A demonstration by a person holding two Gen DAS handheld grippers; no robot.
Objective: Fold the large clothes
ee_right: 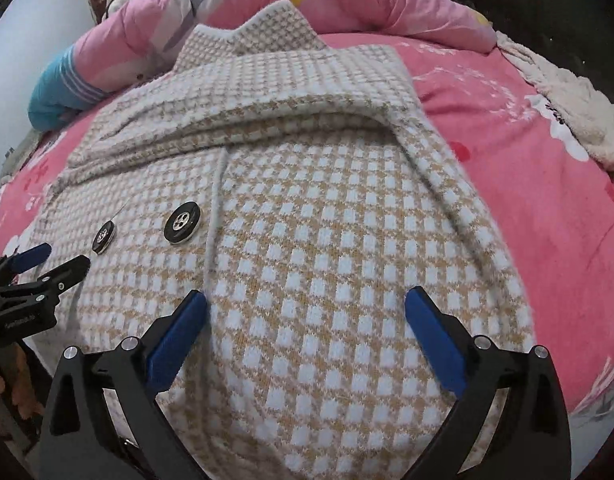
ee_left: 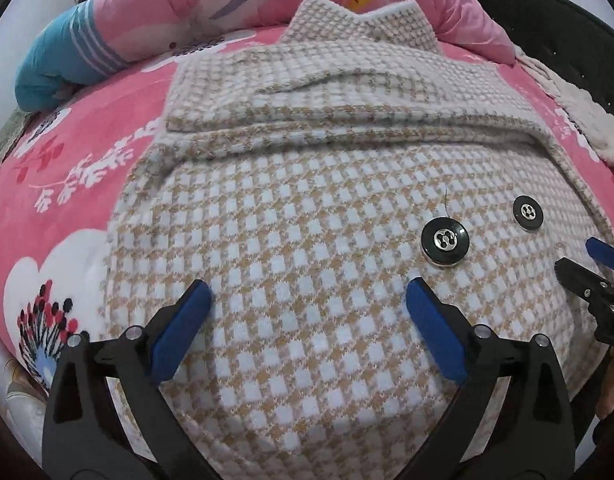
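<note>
A beige and white houndstooth coat [ee_left: 307,184] lies flat on the pink bed, collar at the far end, sleeves folded across the chest. It fills the right wrist view [ee_right: 307,208] too. Two black buttons [ee_left: 445,240] sit on its front, also seen in the right wrist view [ee_right: 183,222]. My left gripper [ee_left: 309,300] is open just above the coat's lower left part. My right gripper [ee_right: 307,308] is open above the lower right part. Each gripper shows in the other's view, the right one [ee_left: 587,260] beside the buttons and the left one [ee_right: 47,260] at the coat's left edge.
A pink floral bedsheet [ee_left: 67,168] covers the bed. A bunched pink quilt [ee_left: 179,4] and a blue striped pillow [ee_left: 59,64] lie behind the collar. A white fluffy blanket [ee_right: 567,112] lies along the right edge by a dark headboard [ee_left: 547,20].
</note>
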